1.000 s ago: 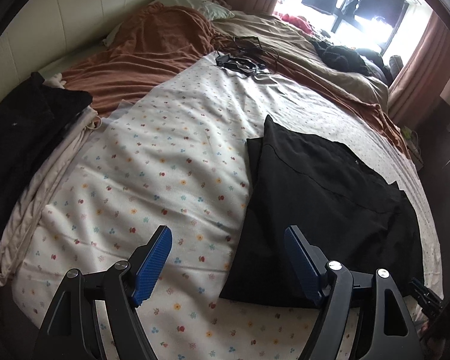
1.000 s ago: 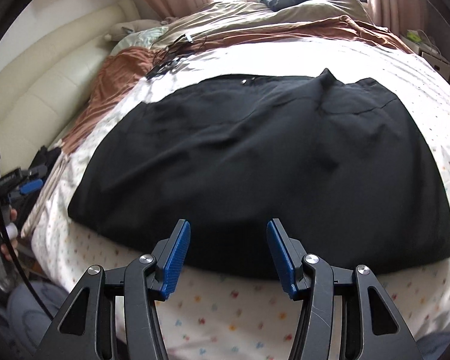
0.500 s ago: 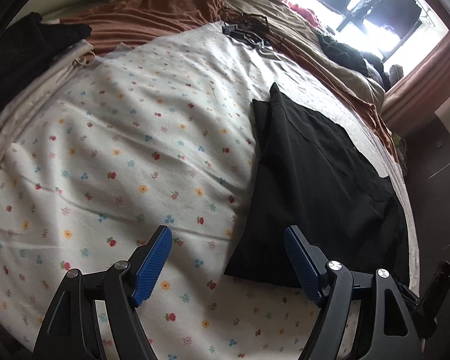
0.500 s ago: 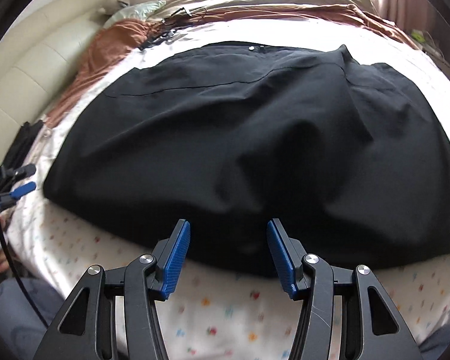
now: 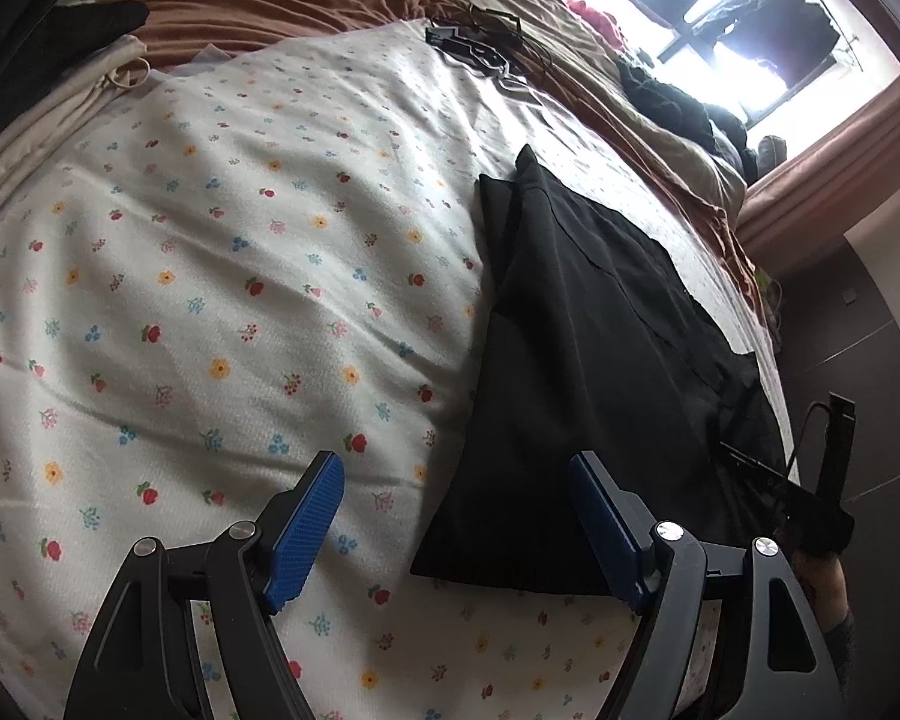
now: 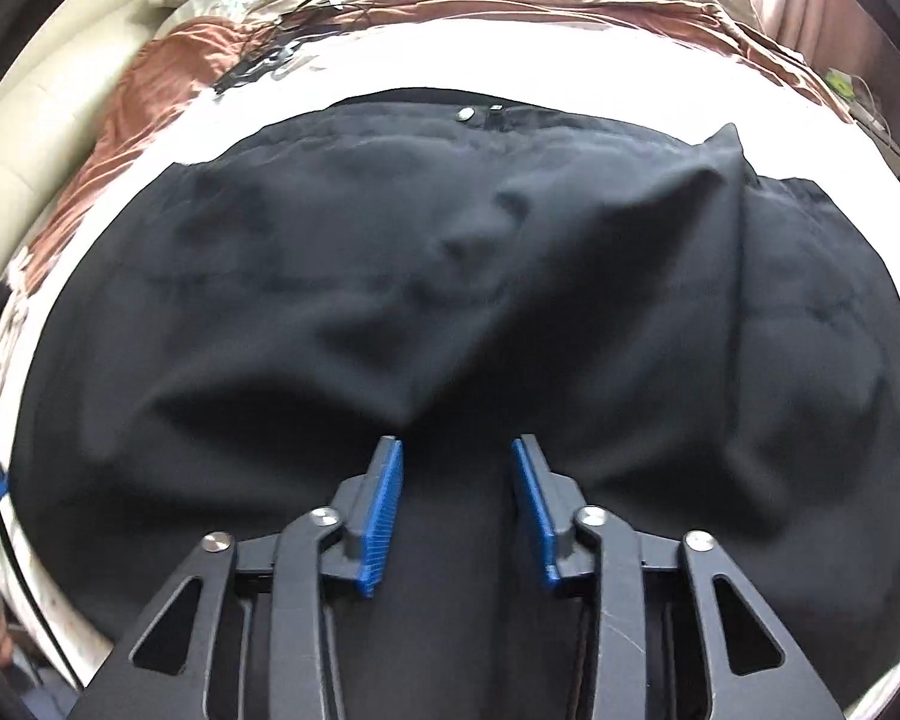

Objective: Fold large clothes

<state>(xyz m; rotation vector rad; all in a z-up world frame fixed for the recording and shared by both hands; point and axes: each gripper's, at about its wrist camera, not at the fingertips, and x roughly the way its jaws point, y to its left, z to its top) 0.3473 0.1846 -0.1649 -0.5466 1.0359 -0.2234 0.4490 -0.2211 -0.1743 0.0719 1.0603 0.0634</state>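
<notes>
My left gripper (image 5: 456, 516) points down at a slant and its jaws stand wide apart, with nothing between the blue pads. My right gripper (image 6: 457, 492) points down more steeply. Its jaws have just been closing and now stand narrower, with dark cloth between the pads, not yet pressed.
</notes>
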